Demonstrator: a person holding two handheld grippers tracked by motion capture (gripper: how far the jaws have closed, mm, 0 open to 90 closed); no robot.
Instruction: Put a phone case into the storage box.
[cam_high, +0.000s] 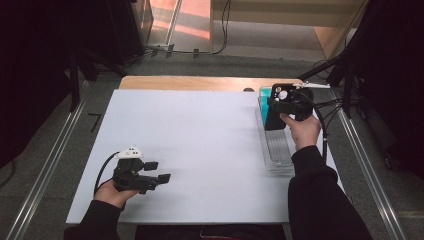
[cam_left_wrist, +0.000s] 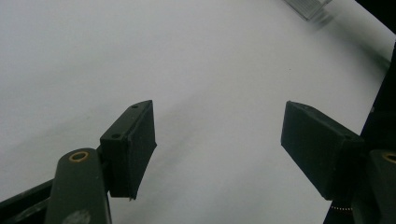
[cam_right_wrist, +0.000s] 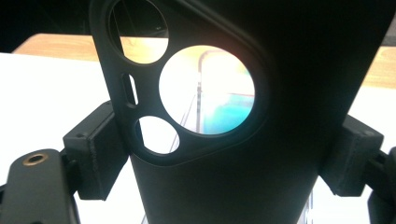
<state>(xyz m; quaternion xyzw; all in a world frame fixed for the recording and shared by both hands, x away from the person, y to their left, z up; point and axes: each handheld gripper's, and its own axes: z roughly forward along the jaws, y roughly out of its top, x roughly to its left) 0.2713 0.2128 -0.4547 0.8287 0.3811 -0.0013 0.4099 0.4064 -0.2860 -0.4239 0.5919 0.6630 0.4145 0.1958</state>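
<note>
No brand, label or writing can be read on anything here.

Right gripper (cam_high: 278, 104): clamped on a black phone case (cam_high: 276, 114). In the right gripper view both pads (cam_right_wrist: 95, 154) press the case's (cam_right_wrist: 224, 182) two long sides. The case stands roughly upright between the jaws, its camera end up. That end has one large round cutout, two smaller round ones and a narrow slot. Through the large cutout a teal patch and a clear rim are seen, blurred.

Container: a clear tray (cam_high: 276, 150), long and shallow, lies under and just below the right gripper in the high view, on the right part of the table (cam_high: 200, 130). The case hangs over the tray's far half; whether its lower edge touches the tray I cannot tell. The near half of the tray looks bare. A teal thing (cam_high: 264, 93) sits at the tray's far end, just left of the gripper; what it is I cannot tell.

Left gripper (cam_high: 157, 171): jaws apart, nothing between them. In the left gripper view only bare white table (cam_left_wrist: 187, 56) lies between and beyond the pads (cam_left_wrist: 133, 149). It is held low over the near left part of the table, well apart from the tray and the case. A corner of the tray (cam_left_wrist: 308, 5) shows far ahead of it, up and to the right.
</note>
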